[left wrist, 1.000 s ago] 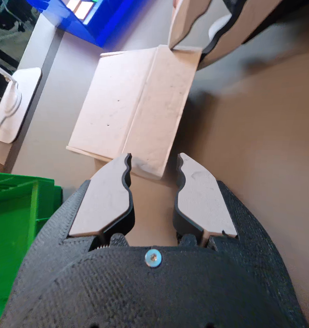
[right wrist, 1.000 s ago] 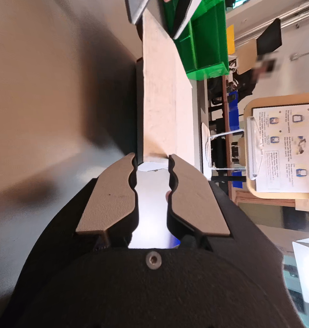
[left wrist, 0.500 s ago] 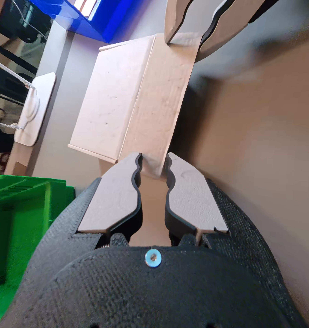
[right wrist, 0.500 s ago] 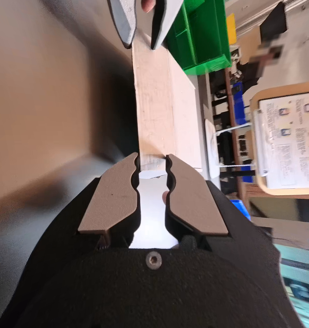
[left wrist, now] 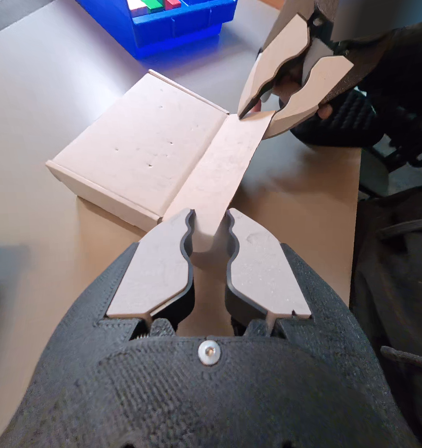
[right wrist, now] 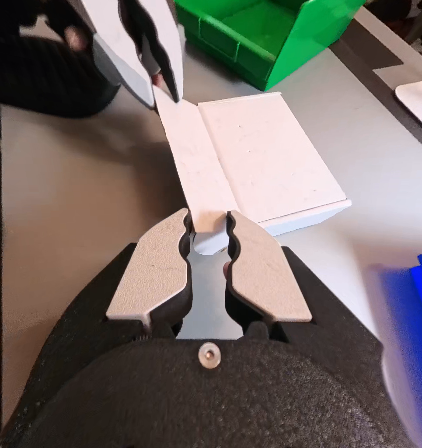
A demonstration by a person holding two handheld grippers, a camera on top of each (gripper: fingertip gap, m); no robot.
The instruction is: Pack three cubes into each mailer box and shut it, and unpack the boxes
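A white mailer box [left wrist: 142, 145] lies on the table with its lid down; it also shows in the right wrist view [right wrist: 265, 157]. Its long front flap [left wrist: 217, 169] sticks out from the lid edge, and the right wrist view shows it too [right wrist: 197, 169]. My left gripper [left wrist: 210, 213] is shut on the flap's near end. My right gripper [right wrist: 207, 213] is shut on the other end. Each gripper shows far off in the other's view: the right one [left wrist: 256, 118], the left one [right wrist: 165, 97]. Coloured cubes [left wrist: 154, 4] lie in the blue bin. The inside of the box is hidden.
A blue bin [left wrist: 176, 24] stands behind the box and shows blurred at the right of the right wrist view [right wrist: 411, 303]. A green bin [right wrist: 265, 36] stands beyond the box. A white flat base [right wrist: 420, 104] lies at the far right. The table edge [left wrist: 355, 218] is close. There is about 11 cm between the tips of the two grippers.
My left gripper narrowed onto the flap's end. Both grippers turned, and the flap swung from lying down along the box front to standing out from the lid edge.
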